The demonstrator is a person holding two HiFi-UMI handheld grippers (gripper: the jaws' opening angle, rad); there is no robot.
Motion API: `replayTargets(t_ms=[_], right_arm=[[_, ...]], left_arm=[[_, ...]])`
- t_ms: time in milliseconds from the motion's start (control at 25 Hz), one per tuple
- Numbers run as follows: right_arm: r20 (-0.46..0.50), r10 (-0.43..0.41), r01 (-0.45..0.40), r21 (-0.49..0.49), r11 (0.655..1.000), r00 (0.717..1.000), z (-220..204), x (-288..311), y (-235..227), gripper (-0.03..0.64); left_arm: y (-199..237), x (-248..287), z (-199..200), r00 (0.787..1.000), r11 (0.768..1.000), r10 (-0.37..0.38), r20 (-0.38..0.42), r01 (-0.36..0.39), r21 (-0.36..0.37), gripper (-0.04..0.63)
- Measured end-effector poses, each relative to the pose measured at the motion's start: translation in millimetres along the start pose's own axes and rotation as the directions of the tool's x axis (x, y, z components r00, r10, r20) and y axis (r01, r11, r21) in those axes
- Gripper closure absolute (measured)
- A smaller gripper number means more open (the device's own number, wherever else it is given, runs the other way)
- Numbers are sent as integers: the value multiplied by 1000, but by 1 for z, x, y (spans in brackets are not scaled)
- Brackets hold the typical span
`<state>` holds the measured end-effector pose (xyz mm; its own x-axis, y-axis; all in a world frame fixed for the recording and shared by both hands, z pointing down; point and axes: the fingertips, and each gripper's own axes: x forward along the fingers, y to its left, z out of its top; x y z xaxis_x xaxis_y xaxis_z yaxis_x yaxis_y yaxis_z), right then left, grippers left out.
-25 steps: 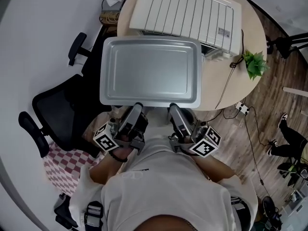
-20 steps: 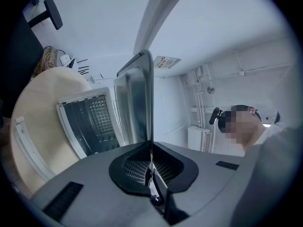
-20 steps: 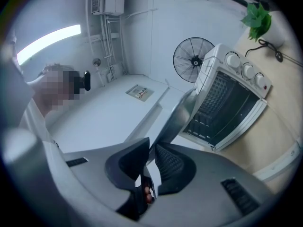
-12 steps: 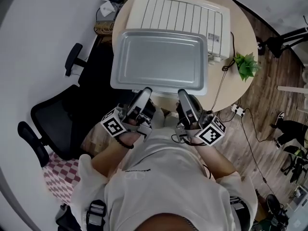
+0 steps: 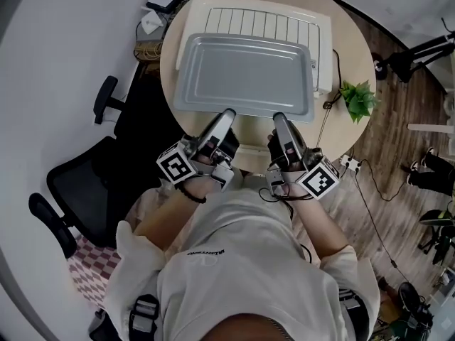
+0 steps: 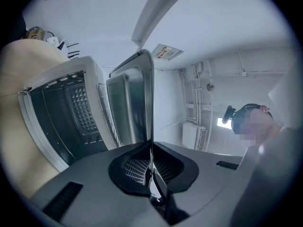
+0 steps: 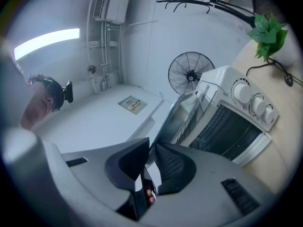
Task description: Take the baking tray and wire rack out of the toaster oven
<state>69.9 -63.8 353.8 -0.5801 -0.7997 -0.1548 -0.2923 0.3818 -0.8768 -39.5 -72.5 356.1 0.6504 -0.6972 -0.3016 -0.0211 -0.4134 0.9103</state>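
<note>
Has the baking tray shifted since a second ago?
Yes. The baking tray has moved farther over the toaster oven, away from the person.

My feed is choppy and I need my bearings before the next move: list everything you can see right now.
baking tray: one, silver, held over the table by its near rim
wire rack: one, metal bars, seemingly right under the tray
toaster oven: one, white, on the table
table: one, round, beige
potted plant: one, green, table's right edge
office chair: one, black, floor at left
router: one, white, beyond the table at left
power strip: one, white, floor at right
fan: one, dark, by the far wall
left gripper: one, grey, shut on the tray's rim
right gripper: one, grey, shut on the same rim
</note>
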Motion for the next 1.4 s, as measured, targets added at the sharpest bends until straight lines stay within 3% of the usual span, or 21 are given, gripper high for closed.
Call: replayTargets(t_ms=[320, 720, 1080, 1400], right_arm=[[44, -34, 33, 24, 999, 998, 30, 18, -21, 578], [62, -121, 113, 116, 987, 991, 56, 46, -56, 580], [70, -166, 148, 211, 966, 984, 56, 49, -76, 581], [66, -190, 169, 238, 956, 980, 52, 47, -86, 580]], left_arm=[[12, 42, 6, 1000, 999, -9, 8, 10, -33, 580], [46, 79, 20, 998, 997, 60, 1, -60, -55, 580], [66, 85, 16, 996, 993, 86, 16, -85, -80, 581], [76, 84, 13, 995, 991, 95, 18, -93, -92, 580]])
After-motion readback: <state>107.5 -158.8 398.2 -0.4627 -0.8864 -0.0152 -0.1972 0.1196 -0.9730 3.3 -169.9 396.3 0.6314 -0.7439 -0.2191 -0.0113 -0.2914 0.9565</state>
